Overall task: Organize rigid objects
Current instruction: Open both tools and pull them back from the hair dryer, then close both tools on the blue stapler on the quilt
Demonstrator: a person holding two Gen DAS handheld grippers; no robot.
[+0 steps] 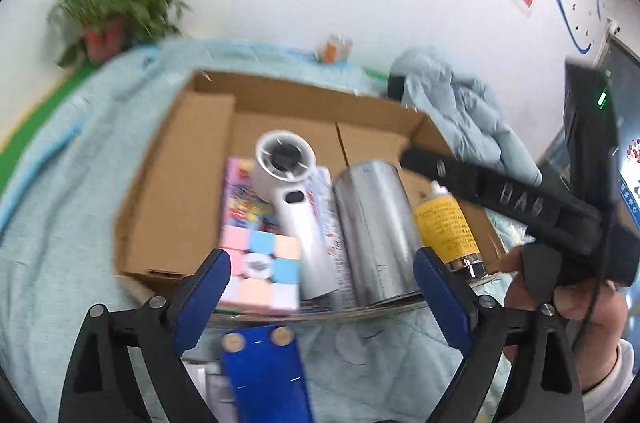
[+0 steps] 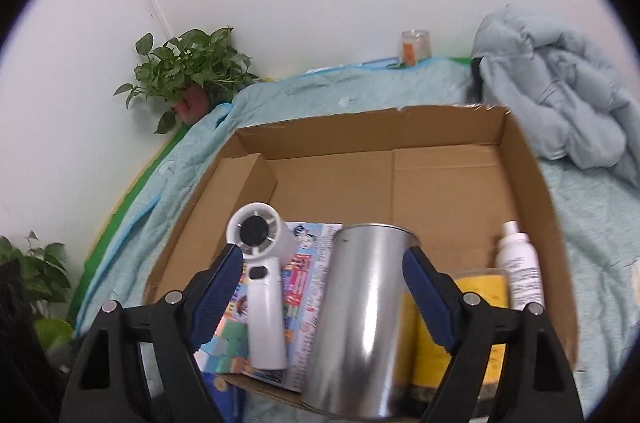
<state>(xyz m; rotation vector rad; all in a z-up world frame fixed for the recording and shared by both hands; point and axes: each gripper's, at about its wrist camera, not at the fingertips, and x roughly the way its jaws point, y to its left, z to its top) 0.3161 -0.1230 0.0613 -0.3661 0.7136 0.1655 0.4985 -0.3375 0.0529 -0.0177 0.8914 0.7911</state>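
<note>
We see a shallow cardboard box (image 2: pixel 448 183) sitting on a light blue quilted cover (image 2: pixel 320 87), holding the rigid items along its near side. Inside, left to right in the left wrist view: a pastel puzzle cube (image 1: pixel 262 273) lying on a flat printed colourful package (image 1: pixel 240 199), a white handheld fan (image 1: pixel 292 199) with a round slotted head lying on that same package, a smooth shiny metal can (image 1: pixel 374 227) on its side, then a yellow spray can (image 1: pixel 448 227) with a white cap. The right wrist view also shows a white bottle (image 2: pixel 520 275) at the far right of the box, next to something yellow we cannot make out. The far half of the box shows bare corrugated floor. Our left gripper (image 1: pixel 322 283) is spread wide, nothing between its blue ribbed fingers, hovering at the box's near edge. Our right gripper (image 2: pixel 324 283) is also spread wide, fingers flanking the metal can without visibly pressing it. A crumpled grey-blue jacket (image 2: pixel 560 95) lies beyond the box, a leafy potted plant (image 2: pixel 188 75) in the corner.
</note>
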